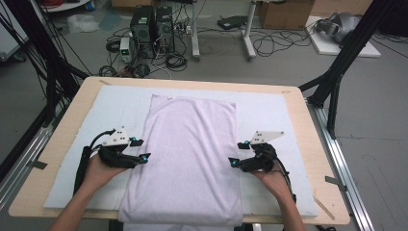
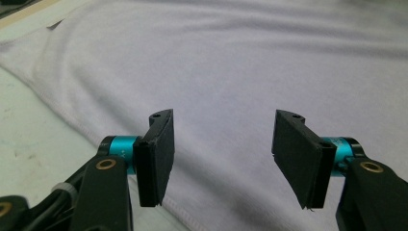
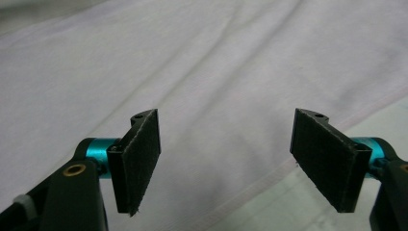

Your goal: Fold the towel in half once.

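A pale lilac towel (image 1: 187, 154) lies folded into a long strip down the middle of the table, its near end hanging over the front edge. My left gripper (image 1: 140, 149) hovers open at the towel's left edge, jaws pointing inward with nothing between them. In the left gripper view the towel (image 2: 231, 62) and its hemmed edge lie just beneath the spread pads (image 2: 159, 154). My right gripper (image 1: 237, 153) is open at the towel's right edge, facing inward. The right gripper view has the towel (image 3: 192, 72) and its hem below the empty pads (image 3: 139, 161).
A white mat (image 1: 274, 113) covers the wooden table (image 1: 317, 159) under the towel. Black frame legs (image 1: 337, 72) stand at both far corners. Computer towers (image 1: 151, 29), cables and boxes sit on the floor beyond the table.
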### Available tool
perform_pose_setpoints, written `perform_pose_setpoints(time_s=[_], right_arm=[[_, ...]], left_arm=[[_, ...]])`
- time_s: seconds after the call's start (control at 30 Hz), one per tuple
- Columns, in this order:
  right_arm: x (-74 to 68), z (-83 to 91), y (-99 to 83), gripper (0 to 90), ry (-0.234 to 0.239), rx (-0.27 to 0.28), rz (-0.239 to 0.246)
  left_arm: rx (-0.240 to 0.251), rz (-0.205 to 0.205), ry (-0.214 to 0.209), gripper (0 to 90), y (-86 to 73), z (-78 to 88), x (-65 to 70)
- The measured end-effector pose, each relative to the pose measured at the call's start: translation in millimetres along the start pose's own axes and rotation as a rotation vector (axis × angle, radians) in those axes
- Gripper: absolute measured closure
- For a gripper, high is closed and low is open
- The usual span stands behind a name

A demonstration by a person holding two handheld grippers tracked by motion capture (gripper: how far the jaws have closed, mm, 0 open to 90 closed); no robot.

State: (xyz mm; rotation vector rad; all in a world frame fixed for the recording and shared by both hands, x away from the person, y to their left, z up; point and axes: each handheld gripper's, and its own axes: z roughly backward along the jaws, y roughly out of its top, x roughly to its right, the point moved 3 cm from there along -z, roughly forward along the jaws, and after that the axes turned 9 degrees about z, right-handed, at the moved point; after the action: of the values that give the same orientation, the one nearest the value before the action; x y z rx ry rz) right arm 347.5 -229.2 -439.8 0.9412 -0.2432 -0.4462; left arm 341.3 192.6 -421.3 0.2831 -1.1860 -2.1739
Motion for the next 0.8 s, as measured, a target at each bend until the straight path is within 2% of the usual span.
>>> perform_pose_setpoints(time_s=[0.07,0.23,0.37,0.4,0.53,0.6,0.63,0.73,0.8], right_arm=[[9.4,0.9,5.5,23.9,-0.010,-0.010,0.001],[33.4,3.2,22.9,24.2,-0.040,-0.032,0.000],[49.1,4.3,39.9,24.7,-0.072,-0.038,0.017],[52.2,4.6,45.0,24.8,-0.078,-0.046,0.023],[67.2,5.7,64.6,24.8,-0.093,-0.055,0.040],[74.8,5.6,72.7,25.1,-0.103,-0.061,0.037],[79.3,4.9,75.7,25.2,-0.110,-0.059,0.034],[90.6,1.0,76.4,27.2,-0.139,-0.043,0.022],[97.1,-4.6,70.8,28.2,-0.148,-0.058,0.013]], left_arm=[[0.007,0.030,-0.011,41.2,7.0,-1.4,-8.0],[0.033,0.073,-0.001,41.5,24.9,0.9,-28.4],[0.041,0.069,0.006,42.0,43.2,0.5,-39.4],[0.051,0.073,0.000,42.8,49.2,0.4,-41.6],[0.066,0.053,0.018,44.5,75.7,-0.2,-49.9],[0.058,0.041,0.029,44.8,87.2,-2.0,-55.3],[0.068,0.049,0.027,44.8,91.4,-3.4,-57.8],[0.088,0.056,0.042,45.8,95.9,-7.5,-66.1],[0.074,0.063,0.051,46.9,92.4,-14.0,-71.9]])
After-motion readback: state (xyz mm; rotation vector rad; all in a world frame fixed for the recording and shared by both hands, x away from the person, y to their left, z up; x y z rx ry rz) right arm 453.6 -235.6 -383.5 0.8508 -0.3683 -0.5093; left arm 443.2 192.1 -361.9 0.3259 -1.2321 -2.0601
